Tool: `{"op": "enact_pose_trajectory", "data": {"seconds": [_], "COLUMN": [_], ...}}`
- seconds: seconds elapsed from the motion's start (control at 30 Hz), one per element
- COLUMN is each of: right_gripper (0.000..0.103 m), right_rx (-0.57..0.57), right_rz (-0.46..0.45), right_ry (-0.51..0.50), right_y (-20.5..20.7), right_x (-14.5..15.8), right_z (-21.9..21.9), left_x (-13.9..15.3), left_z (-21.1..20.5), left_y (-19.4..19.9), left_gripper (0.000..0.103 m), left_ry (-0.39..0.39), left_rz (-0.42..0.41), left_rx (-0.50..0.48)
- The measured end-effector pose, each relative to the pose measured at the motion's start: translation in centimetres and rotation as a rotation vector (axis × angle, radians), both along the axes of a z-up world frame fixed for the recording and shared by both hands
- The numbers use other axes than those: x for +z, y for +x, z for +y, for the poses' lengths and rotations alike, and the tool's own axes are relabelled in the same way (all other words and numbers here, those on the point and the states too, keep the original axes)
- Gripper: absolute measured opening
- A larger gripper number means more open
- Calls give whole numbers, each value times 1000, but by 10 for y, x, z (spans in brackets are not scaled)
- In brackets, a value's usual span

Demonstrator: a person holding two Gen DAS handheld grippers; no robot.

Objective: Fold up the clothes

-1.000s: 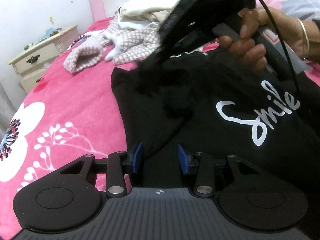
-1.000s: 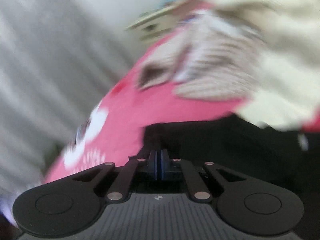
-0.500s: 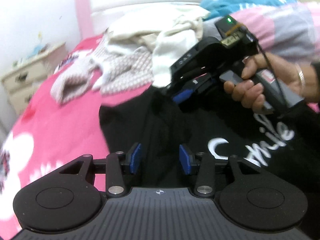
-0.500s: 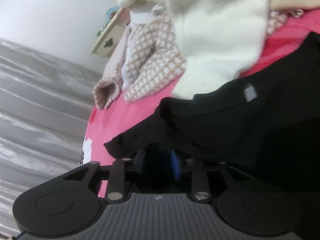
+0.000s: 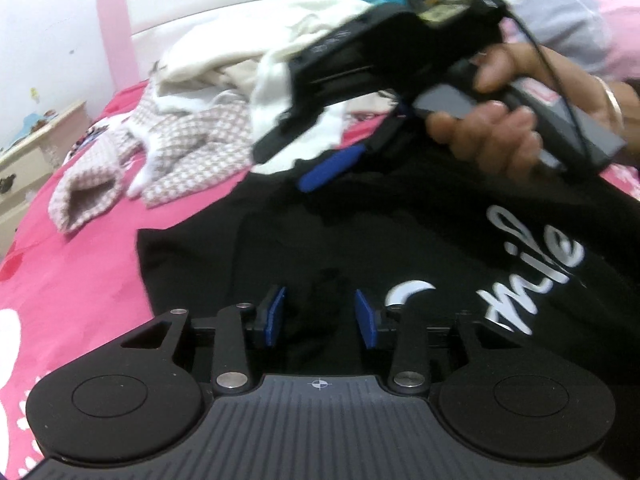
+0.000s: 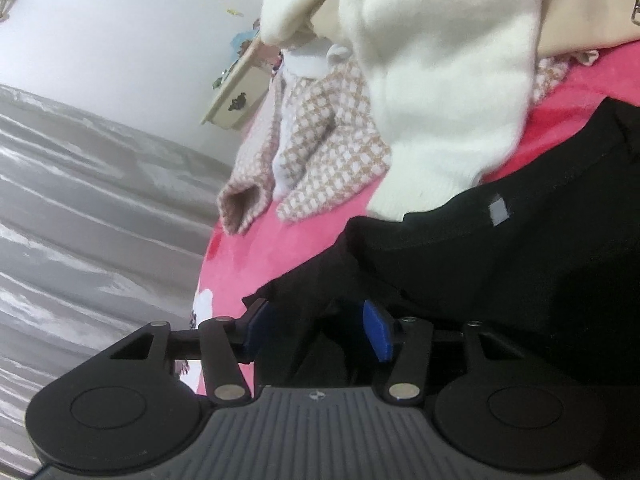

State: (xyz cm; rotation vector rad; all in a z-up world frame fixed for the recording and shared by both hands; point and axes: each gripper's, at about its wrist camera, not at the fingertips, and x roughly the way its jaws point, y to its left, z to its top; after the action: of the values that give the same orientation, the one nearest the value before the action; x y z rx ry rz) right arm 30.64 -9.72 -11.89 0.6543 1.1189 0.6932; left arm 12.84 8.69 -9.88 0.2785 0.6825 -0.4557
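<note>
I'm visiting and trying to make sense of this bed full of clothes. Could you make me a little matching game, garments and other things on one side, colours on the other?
Things:
1. T-shirt with the word Smile
2. Blanket under the clothes
3. Checked jacket
4. Pads on the left tongs

Colours:
A. blue
B. black
C. beige and white
D. pink with white flowers

Pairs: 1-B, 2-D, 3-C, 4-A

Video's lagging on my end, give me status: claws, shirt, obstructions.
Both claws open: left claw, right claw. Black shirt flat on bed, unheld. White sweater overlaps its collar edge.
</note>
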Motion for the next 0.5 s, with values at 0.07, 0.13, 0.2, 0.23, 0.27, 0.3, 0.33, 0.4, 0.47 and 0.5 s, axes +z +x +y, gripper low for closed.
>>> {"op": "enact_pose_trajectory", "data": {"seconds": [0.07,0.13,0.2,0.23,0.27,0.3,0.33,0.4,0.47,0.5], "right_gripper": [55,55,54,54,53,53,53,53,50,45], "right_rx": [9,14,18,23,27,32,37,47,57,63], "right_rz": [-3,-8,-15,-20,-24,-29,-33,-43,-62,-71], "right_ry": [-47,-77,-90,-95,-99,-104,-110,-123,-144,-159], "right_y": [0,0,0,0,0,0,0,-1,-2,-2], "right_x": [-3,-5,-7,-7,-7,-7,-6,-6,-4,-3], "right_z": [7,11,12,12,12,13,13,14,17,19], "left_x": [1,4,7,9,10,11,12,12,8,5], "left_z": [-4,-7,-8,-8,-8,-7,-6,-3,-3,-4], "left_y": [-7,-15,-22,-25,-28,-29,-29,-27,-18,-16], "left_gripper": [32,33,34,34,35,36,37,41,41,41], "left_ry": [-6,-20,-13,-3,7,16,24,36,53,62], "left_rz": [14,22,12,-2,-15,-27,-37,-47,-28,-18], "left_rx": [-37,-83,-106,-105,-103,-90,-74,-41,-29,-37]}}
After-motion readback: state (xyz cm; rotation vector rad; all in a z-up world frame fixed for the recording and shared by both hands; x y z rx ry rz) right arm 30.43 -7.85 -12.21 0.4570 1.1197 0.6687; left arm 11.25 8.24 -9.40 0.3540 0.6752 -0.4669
